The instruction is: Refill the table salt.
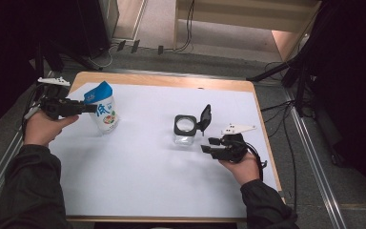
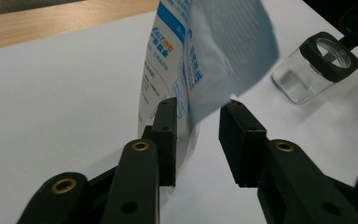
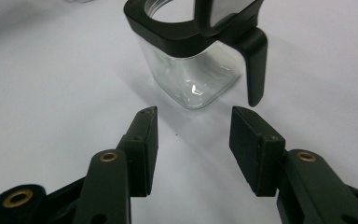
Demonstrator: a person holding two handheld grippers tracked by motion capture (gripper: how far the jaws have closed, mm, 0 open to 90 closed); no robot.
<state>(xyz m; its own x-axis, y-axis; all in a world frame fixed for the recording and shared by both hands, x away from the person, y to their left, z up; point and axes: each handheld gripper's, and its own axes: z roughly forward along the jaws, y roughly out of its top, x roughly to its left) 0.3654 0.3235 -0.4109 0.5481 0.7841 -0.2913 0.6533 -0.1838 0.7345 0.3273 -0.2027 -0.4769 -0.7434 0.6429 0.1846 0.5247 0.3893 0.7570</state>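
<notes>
Now the left gripper (image 2: 197,135) has the folded top of the blue-and-white plastic pouch (image 1: 103,110) between its parted jaws, not yet pinching, near the table's (image 1: 138,186) far-left corner. The right gripper (image 3: 193,149) hangs half-open just short of the square clear glass jar with its black flip lid (image 3: 191,60), toward the right edge.

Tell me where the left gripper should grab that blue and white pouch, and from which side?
Grip the pouch at its flattened upper part, below the folded blue top, coming level from its left edge, as the left gripper is lined up now. The top is thin enough for the jaws; the base looks fuller and keeps it standing.
</notes>
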